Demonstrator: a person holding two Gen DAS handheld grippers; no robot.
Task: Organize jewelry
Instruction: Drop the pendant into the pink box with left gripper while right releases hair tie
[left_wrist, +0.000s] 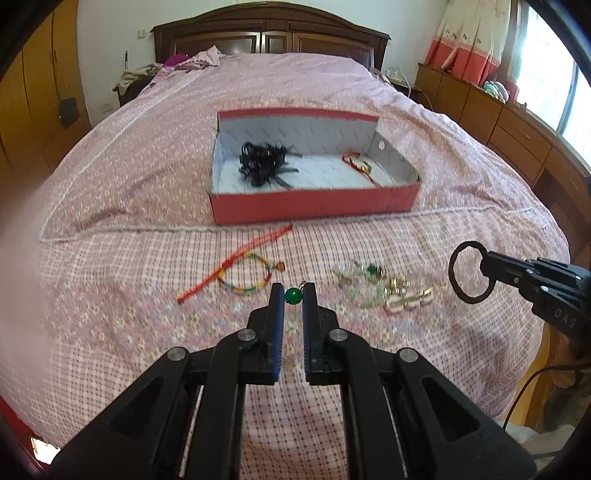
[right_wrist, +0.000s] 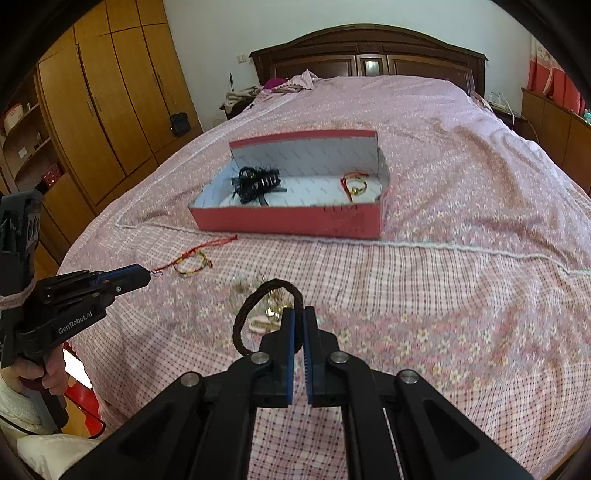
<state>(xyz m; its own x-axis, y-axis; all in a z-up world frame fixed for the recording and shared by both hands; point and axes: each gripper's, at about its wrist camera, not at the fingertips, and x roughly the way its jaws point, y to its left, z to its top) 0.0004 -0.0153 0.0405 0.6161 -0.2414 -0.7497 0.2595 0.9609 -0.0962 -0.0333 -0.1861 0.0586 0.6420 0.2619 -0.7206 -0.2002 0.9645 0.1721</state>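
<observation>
From the left wrist, we see our left gripper (left_wrist: 294, 295) closed on a green bead pendant (left_wrist: 294, 295), which sits pinched between the fingertips above the pink bedspread (left_wrist: 147, 332). Ahead, the red box (left_wrist: 314, 206) holds a black hair clip pile (left_wrist: 263, 164) at its left end and a red cord bracelet (left_wrist: 360, 166) at its right. On the spread just before the box lie a multicoloured bracelet (left_wrist: 247, 275) and, to its right, a heap of small jewelry (left_wrist: 380, 288). At right, our right gripper (left_wrist: 484, 264) holds a dark hair ring (left_wrist: 469, 271).

From the right wrist, our right gripper (right_wrist: 299, 314) is clamped on the dark hair ring (right_wrist: 255, 306), whose loop curls out to the left of the fingers. The left gripper (right_wrist: 147, 276) shows at left, closed.
</observation>
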